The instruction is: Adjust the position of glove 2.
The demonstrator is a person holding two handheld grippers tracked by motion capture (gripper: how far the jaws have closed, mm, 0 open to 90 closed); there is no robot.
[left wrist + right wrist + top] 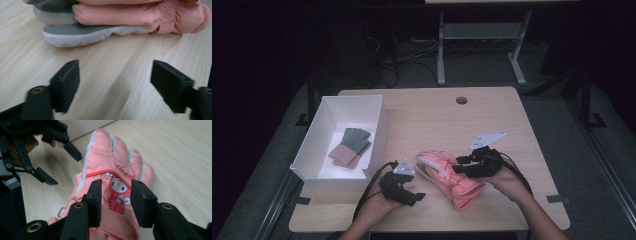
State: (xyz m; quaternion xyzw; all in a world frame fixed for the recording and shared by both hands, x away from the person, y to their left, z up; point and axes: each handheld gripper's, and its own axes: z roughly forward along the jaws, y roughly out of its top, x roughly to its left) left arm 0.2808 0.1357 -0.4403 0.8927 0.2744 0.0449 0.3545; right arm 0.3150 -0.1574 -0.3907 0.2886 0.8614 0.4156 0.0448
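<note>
Wooden table under dim room light, left tool apart, right tool apart over pink gloves.

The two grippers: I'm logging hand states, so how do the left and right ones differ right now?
The left gripper has its fingers spread wide over bare table, short of the pink gloves; the right gripper has its fingers closer together, over the top glove. The left sits nearer the white box, the right on the gloves' far side. Both are black, hand-held and holding nothing.

Red lettering on pink glove (blurred, unreadable).
</note>
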